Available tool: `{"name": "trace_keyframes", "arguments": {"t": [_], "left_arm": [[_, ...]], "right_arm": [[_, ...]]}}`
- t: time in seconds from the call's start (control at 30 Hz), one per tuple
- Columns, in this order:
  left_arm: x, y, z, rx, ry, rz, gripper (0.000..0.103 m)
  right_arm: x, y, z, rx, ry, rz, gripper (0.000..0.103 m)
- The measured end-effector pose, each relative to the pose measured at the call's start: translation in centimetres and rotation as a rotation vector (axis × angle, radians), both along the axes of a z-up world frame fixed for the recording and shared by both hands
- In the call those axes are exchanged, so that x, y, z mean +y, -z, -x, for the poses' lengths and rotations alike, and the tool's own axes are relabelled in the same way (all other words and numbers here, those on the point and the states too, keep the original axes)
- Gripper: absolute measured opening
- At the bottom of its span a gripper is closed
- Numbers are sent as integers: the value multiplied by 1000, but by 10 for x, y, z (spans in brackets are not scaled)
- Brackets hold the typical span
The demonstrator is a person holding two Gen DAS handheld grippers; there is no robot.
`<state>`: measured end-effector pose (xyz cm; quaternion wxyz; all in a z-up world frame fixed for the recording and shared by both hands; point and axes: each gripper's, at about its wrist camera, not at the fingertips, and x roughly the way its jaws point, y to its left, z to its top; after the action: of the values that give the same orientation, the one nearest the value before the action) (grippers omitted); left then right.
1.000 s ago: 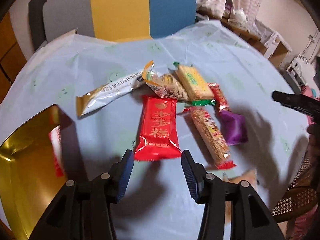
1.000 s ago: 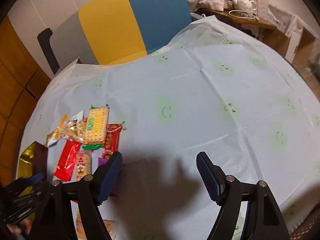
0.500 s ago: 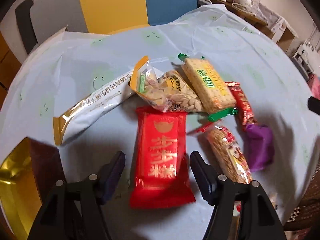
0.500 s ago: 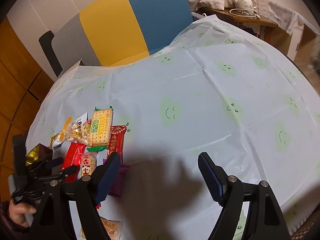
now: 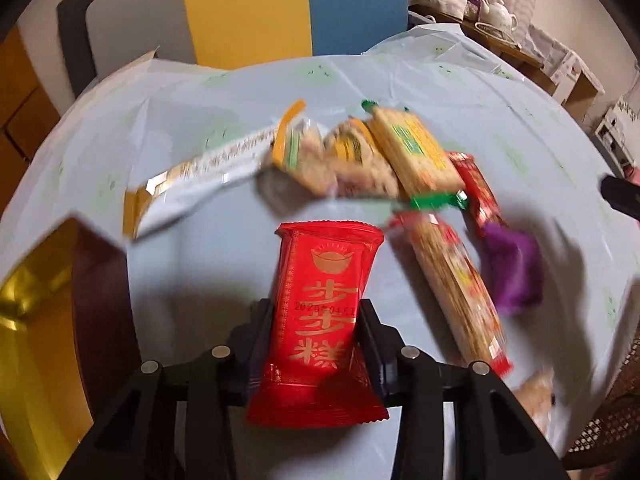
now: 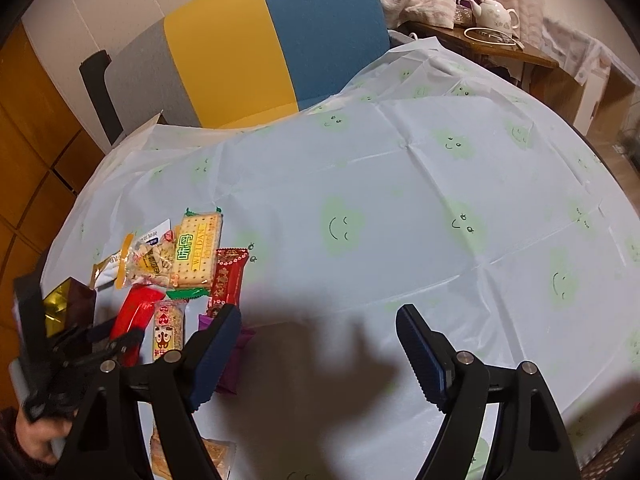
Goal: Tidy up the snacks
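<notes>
Snacks risk: your left gripper (image 5: 316,344), jaws closing on the red packet (image 5: 320,320) beside the gold box (image 5: 36,320), may crush it or let it slip; the right gripper (image 6: 320,352) stays spread.

A: What is blurring in the left wrist view?
B: The far snack pile (image 5: 340,160); its print is smearing.
A: And the gold box (image 5: 28,320)?
B: The frame edge is cutting it off.
</notes>
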<state>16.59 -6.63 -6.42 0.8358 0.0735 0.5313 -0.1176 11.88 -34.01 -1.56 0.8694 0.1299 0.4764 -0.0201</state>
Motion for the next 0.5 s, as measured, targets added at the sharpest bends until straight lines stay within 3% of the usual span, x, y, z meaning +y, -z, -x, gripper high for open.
{"name": "trace_keyframes", "arguments": {"t": [0.3,0.5], "left_arm": [[17,0,82,-53,12,21,42],[20,1,96,-80,15,26,42]], "right_arm": [[5,3,-1,15,-24,24,80],[27,11,-1,43,-126,39,80]]}}
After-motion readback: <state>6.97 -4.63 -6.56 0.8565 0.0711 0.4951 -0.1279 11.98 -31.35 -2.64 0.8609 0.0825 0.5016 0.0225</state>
